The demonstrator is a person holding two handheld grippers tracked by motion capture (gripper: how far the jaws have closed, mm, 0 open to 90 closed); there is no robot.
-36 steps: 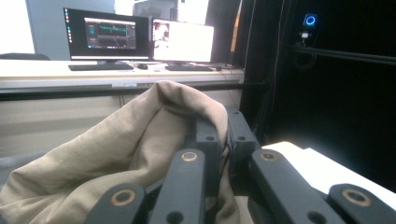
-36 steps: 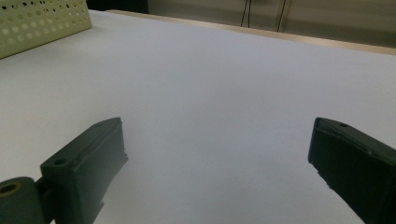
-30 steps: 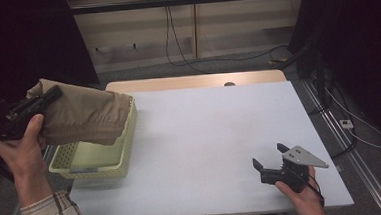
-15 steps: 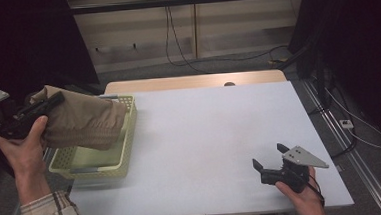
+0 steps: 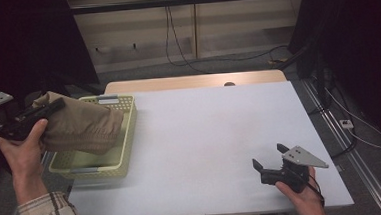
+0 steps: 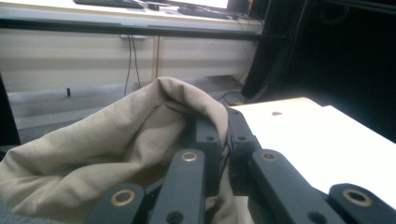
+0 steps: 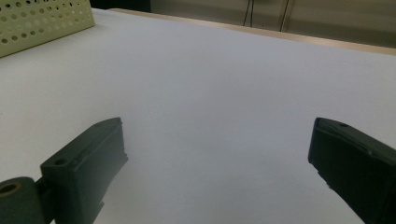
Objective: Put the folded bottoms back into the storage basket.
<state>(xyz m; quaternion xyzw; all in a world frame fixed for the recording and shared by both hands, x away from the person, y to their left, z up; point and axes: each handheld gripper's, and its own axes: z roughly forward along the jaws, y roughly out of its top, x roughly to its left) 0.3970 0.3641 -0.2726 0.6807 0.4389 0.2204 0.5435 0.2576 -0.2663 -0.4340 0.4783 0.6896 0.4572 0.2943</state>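
A beige folded cloth (image 5: 82, 126) hangs over the pale green perforated basket (image 5: 125, 136) at the table's left side. My left gripper (image 5: 53, 105) is shut on the cloth's upper edge and holds it above the basket. In the left gripper view the cloth (image 6: 93, 149) drapes over and between the closed black jaws of the left gripper (image 6: 223, 126). My right gripper (image 5: 270, 156) rests at the table's near right edge, open, with nothing between its fingers. In the right gripper view the right gripper (image 7: 217, 140) stands wide open over the bare white table.
The white tabletop (image 5: 210, 131) spreads between the basket and the right gripper. A corner of the basket (image 7: 42, 21) shows far left in the right gripper view. Cables (image 5: 174, 33) hang behind the table, and dark screens stand at both sides.
My left gripper has sunk and shifted left with the cloth, which now hangs lower over the basket. The right gripper has stayed put.
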